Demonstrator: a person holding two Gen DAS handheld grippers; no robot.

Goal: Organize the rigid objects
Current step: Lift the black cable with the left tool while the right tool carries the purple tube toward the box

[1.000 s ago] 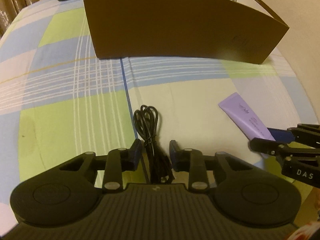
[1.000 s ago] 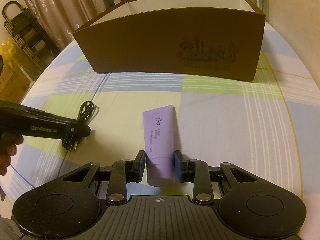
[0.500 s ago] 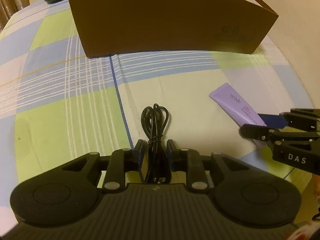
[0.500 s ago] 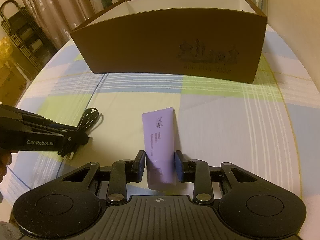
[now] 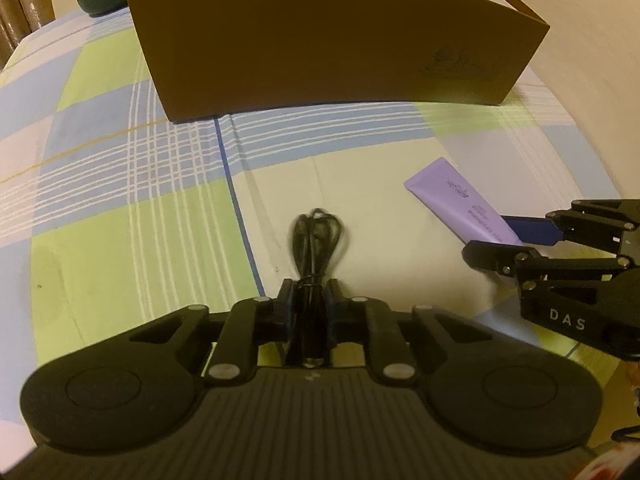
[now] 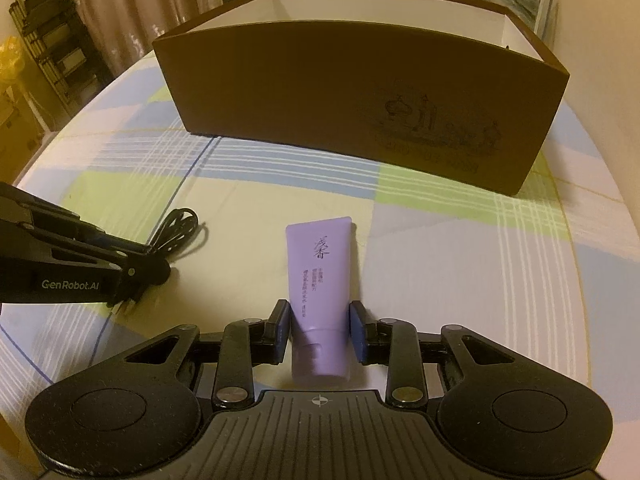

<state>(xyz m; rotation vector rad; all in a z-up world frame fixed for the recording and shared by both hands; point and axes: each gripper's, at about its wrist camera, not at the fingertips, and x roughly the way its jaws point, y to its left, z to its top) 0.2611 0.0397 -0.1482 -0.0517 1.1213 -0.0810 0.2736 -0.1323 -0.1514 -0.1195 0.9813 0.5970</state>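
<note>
One box [image 6: 360,92], brown card, at twelve o'clock on the checked cloth [image 5: 120,208]. One coiled black cable [image 5: 314,236], left gripper [image 5: 308,308] clamped tight on it. One smooth lilac tube [image 6: 320,272], right gripper [image 6: 320,334] pinching its cap end.

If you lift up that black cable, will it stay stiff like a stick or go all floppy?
Probably floppy. The black cable is a thin cord coiled in loops, so the free end will likely droop from the left gripper, which is shut on it. A tie around the middle should keep the loops together. It looks light, and unlikely to roll.
</note>
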